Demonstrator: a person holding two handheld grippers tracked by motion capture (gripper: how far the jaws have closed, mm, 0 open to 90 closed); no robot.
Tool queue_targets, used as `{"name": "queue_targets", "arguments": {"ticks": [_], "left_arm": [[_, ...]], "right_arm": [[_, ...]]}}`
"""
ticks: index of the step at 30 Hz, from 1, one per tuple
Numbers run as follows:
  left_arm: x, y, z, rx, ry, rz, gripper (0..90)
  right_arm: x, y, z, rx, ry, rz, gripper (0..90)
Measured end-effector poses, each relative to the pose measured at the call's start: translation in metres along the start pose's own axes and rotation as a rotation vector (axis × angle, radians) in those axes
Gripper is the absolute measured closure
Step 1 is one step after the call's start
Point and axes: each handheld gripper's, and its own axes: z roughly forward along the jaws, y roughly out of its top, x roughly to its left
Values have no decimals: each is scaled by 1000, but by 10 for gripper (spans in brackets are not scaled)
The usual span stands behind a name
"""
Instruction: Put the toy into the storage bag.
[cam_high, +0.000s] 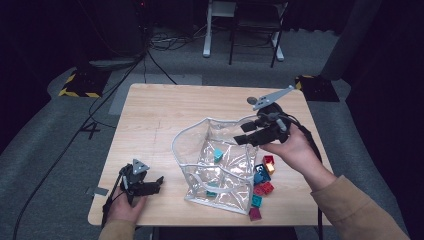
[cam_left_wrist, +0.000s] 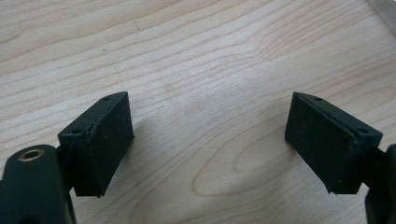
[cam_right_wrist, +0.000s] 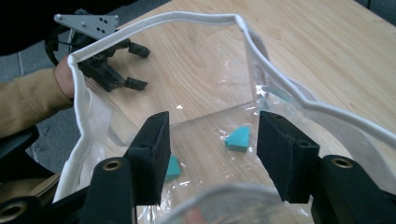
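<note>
Fingers (cam_right_wrist: 280, 154) of the right gripper (cam_right_wrist: 212, 156) hover parted, empty, above the bagged teal block (cam_right_wrist: 238, 138).

Glossy clear plastic bag (cam_high: 220, 165), matt pale wood table (cam_high: 150, 120)

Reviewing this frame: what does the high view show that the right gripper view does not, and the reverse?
High view alone: the loose blocks lying on the table beside the clear bag, and the right gripper at the bag's mouth in the person's hand.

Right gripper view alone: its own jaws seen close up, standing apart over the bag's opening with nothing between them.

Both: the bag with its white rim, teal blocks inside, the left gripper and the wooden table.
</note>
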Motion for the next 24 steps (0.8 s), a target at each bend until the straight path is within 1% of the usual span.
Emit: {"name": "queue_targets", "arguments": {"ticks": [6, 8, 16, 19, 21, 22, 24], "left_arm": [[0, 0, 0, 0, 1, -1, 156], [0, 0, 0, 0, 1, -1, 156], [0, 0, 0, 0, 1, -2, 156], [0, 0, 0, -1, 1, -2, 156], [0, 0, 0, -1, 1, -3, 156], [0, 0, 0, -1, 2, -4, 156], [0, 0, 0, -1, 2, -4, 156]], "right_arm": [[-10, -22, -28, -56, -29, 34, 449], [-12, -30, -36, -71, -48, 46, 451], [-18, -55, -55, -111, -80, 73, 452], [-20, -64, -62, -125, -103, 81, 458], [-20, -67, -64, -129, -107, 81, 458], [-22, -73, -66, -133, -116, 90, 458], [-25, -78, -67, -136, -125, 98, 458]]}}
